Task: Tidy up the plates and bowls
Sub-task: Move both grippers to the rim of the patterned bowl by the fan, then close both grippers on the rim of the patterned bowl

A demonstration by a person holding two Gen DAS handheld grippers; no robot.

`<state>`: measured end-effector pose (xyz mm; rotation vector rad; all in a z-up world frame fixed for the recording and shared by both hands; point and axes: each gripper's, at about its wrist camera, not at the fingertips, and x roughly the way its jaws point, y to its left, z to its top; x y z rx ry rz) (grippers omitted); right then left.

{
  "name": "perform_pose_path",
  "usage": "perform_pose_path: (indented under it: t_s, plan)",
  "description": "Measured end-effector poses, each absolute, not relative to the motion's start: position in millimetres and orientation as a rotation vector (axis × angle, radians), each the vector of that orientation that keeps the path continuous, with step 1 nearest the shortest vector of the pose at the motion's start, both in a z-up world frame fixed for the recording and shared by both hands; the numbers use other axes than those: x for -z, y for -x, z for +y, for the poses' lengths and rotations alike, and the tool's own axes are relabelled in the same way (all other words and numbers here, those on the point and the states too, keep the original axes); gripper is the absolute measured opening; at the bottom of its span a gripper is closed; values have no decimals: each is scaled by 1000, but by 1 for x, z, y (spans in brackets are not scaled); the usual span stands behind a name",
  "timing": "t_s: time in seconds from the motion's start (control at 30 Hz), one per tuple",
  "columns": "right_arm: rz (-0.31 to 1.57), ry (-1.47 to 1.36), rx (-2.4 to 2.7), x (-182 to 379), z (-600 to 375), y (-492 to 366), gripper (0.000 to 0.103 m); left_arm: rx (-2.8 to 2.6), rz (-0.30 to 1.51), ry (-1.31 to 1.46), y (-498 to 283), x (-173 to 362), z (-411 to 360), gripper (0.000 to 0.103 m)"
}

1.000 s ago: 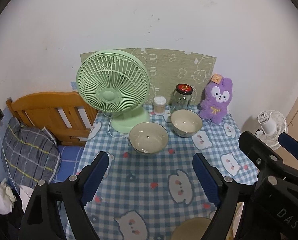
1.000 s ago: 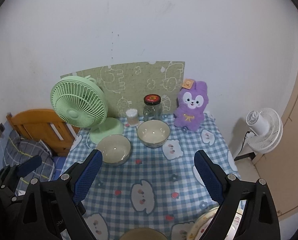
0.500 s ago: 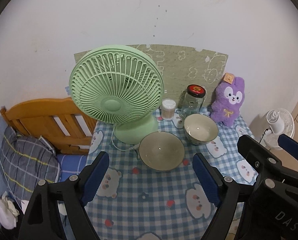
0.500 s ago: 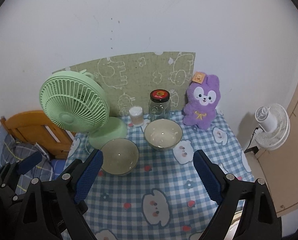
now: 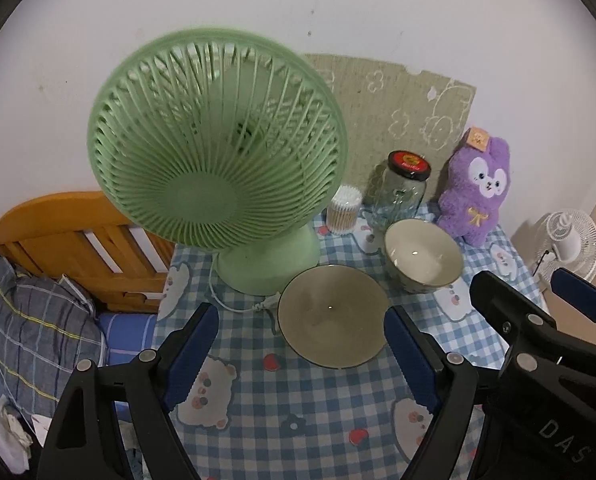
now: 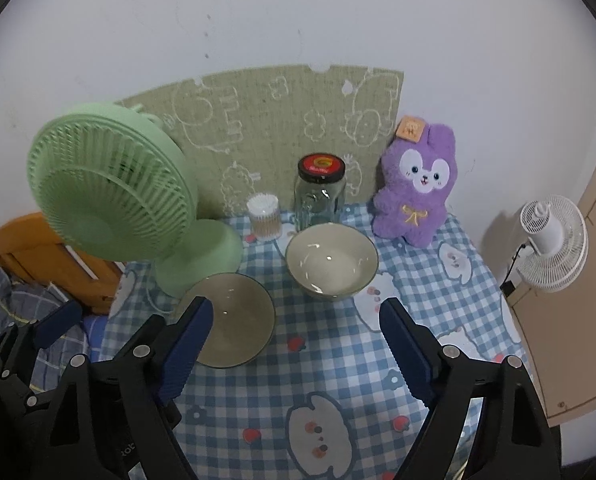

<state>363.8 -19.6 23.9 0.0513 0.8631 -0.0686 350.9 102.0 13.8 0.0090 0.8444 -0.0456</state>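
left gripper (image 5: 301,344) jaws wide, empty; right gripper (image 6: 294,336) jaws closing, empty.

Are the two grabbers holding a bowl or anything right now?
No, nothing is held. The left gripper is open and empty above the darker bowl. The right gripper is closing slightly, with nothing between its jaws.

A home, most likely a bedroom: a wooden bed frame (image 5: 78,236) with a checked pillow (image 5: 34,332) stands just beside the worktop (image 6: 437,292), which wears a cartoon-bear checked cloth and carries a green fan (image 5: 218,160), a purple plush rabbit (image 6: 413,188), a jar (image 6: 319,192) and 2 bowls (image 6: 331,260).
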Motion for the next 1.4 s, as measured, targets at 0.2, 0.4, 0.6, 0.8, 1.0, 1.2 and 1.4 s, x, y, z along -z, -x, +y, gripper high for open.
perform_pose_path:
  t_s: [0.2, 0.4, 0.6, 0.8, 1.0, 1.2, 1.4]
  plan:
    - [873, -25, 79, 4, -13, -384, 87, 77, 861, 15, -369, 14, 106, 86]
    - [935, -23, 67, 35, -7, -405, 75, 71, 919, 37, -392, 46, 109, 79]
    - [976, -21, 65, 63, -1, -420, 68, 73, 960, 42, -406, 72, 113, 73]
    - [1022, -23, 76, 87, 1, -431, 61, 85, 993, 34, -416, 93, 113, 62]
    - [1056, -37, 75, 104, 2, -438, 50, 78, 1012, 27, -424, 107, 112, 60]
    - [1080, -41, 61, 114, 6, -444, 25, 77, 1037, 15, -430, 118, 111, 40]
    - [1077, -25, 36, 118, 14, -447, 19, 85, 1044, 15, -431, 123, 111, 27]
